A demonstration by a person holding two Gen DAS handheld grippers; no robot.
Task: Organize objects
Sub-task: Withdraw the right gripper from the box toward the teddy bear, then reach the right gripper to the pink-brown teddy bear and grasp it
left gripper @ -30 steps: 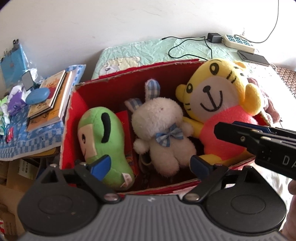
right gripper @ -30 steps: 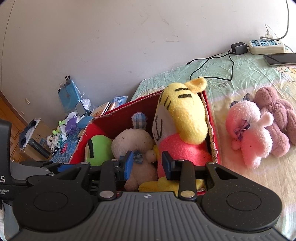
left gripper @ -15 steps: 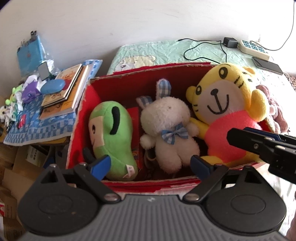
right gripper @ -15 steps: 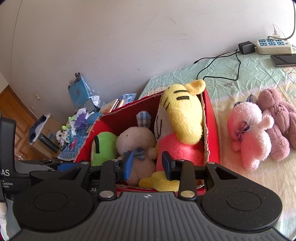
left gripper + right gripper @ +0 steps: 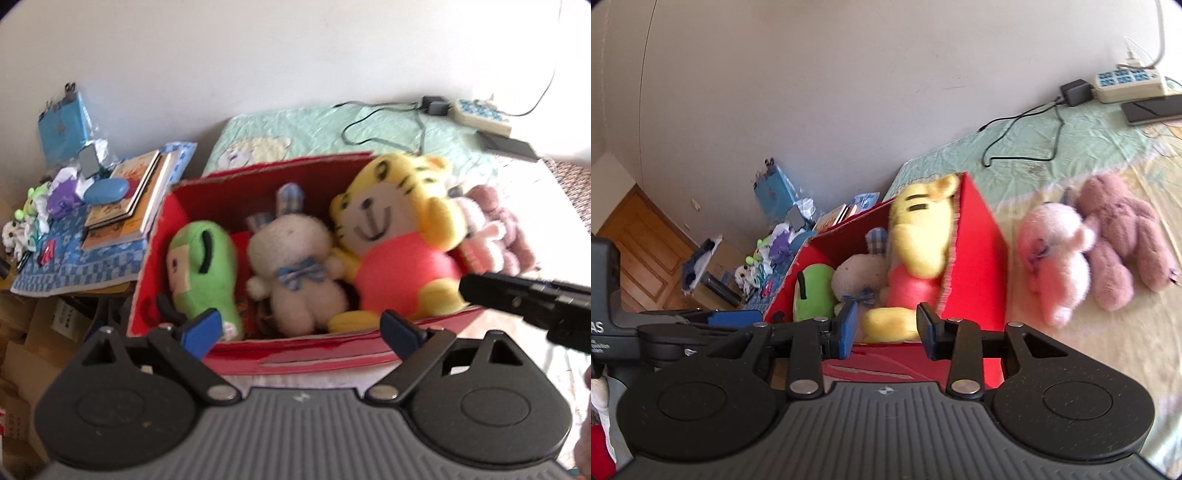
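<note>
Box (image 5: 975, 258) holding three plush toys; pink toy (image 5: 1054, 258) beside box, unpacked. Left gripper (image 5: 299, 328) spread, empty; right gripper (image 5: 888, 328) opening, empty. Next: reach right for pink toy.

Black ribbed tool (image 5: 301, 330) with blue finger pads (image 5: 201, 330).

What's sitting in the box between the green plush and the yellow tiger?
The white bunny with the blue bow sits between the green plush and the yellow tiger in the red box, clearest in the left wrist view.
</note>
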